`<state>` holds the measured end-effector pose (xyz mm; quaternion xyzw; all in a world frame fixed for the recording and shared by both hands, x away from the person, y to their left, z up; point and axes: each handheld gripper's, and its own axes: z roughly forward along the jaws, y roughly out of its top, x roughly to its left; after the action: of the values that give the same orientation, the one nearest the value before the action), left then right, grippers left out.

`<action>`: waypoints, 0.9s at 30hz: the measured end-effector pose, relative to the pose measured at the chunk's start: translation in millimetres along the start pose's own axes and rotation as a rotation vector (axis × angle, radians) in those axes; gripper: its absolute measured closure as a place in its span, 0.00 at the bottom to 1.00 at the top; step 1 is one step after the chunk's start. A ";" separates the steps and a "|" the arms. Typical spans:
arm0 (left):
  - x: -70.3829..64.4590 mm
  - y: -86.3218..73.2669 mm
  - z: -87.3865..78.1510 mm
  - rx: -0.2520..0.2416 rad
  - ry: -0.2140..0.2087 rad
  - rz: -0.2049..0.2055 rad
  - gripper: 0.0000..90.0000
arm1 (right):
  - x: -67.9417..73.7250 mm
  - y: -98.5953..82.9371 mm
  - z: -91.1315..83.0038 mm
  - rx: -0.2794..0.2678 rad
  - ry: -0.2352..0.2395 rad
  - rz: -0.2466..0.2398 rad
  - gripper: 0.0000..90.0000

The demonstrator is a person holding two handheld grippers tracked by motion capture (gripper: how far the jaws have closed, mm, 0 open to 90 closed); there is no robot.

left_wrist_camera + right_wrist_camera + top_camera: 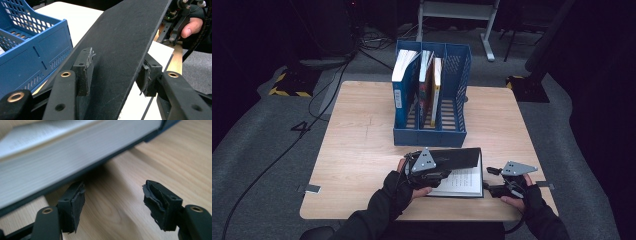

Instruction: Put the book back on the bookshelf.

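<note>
A book lies open on the wooden table near its front edge, with a white printed page showing. Its black cover is raised at a slant. My left gripper is shut on that cover: one pad lies on its top face, the other sits under its edge. Just right of the book, my right gripper rests low over the table. In the right gripper view it stands open and empty, facing the book's page block.
A blue three-slot file rack stands just behind the book and holds several upright books. Its wall is close on the left in the left gripper view. Bare table lies to both sides of the rack.
</note>
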<state>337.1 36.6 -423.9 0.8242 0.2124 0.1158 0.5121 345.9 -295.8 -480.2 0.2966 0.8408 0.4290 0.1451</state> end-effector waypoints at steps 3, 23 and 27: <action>1.8 -0.9 -1.9 -0.011 -0.003 -0.012 0.59 | 1.5 2.1 -1.0 -0.017 -0.003 -0.011 0.38; 5.8 -18.2 -33.8 -0.104 0.020 -0.050 0.59 | 25.7 36.3 -15.6 -0.133 0.013 -0.045 0.44; 4.4 -22.1 -41.8 -0.101 0.033 -0.050 0.59 | 32.9 46.7 -15.9 -0.143 0.030 -0.066 0.43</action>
<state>318.8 80.4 -424.9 0.7896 0.2353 0.1273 0.5522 329.7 -264.1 -432.7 0.2509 0.8194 0.4874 0.1674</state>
